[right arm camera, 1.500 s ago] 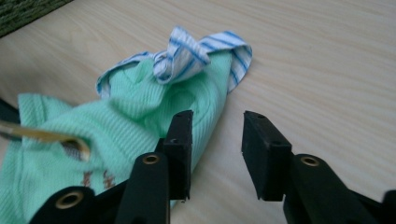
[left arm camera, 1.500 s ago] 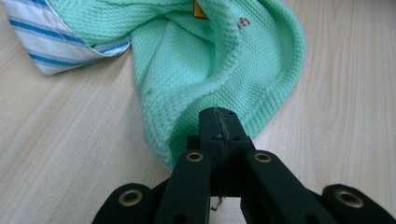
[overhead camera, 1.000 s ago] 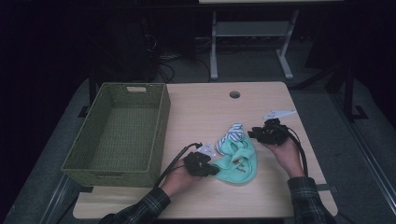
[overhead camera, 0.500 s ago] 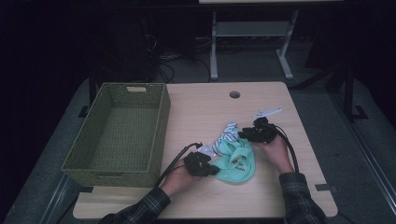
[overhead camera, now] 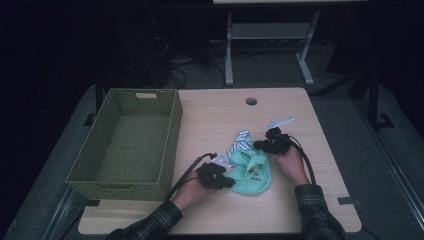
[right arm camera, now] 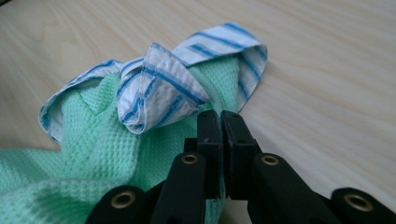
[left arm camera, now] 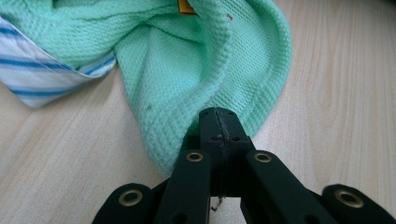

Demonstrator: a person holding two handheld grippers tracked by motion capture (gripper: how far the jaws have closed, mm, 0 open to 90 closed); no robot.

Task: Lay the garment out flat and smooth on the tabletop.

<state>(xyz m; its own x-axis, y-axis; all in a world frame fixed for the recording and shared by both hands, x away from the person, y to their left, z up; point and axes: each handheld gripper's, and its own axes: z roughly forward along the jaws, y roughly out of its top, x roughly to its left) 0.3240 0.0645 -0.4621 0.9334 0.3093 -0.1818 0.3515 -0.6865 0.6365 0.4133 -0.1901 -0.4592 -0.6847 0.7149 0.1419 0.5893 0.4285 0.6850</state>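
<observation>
I have the mint-green waffle cloth (overhead camera: pixel 251 172) lying crumpled on the table (overhead camera: pixel 215 120), right of the woven basket (overhead camera: pixel 125 140), with its blue-striped lining (right arm camera: pixel 163 88) turned up at the far side. My left gripper (left arm camera: pixel 218 126) is clenched on the near hem to anchor that edge. My right gripper (right arm camera: pixel 221 128) has just been closing and now pinches the green fabric beside the striped fold, so I judge I hold two edges apart to spread or fold it.
</observation>
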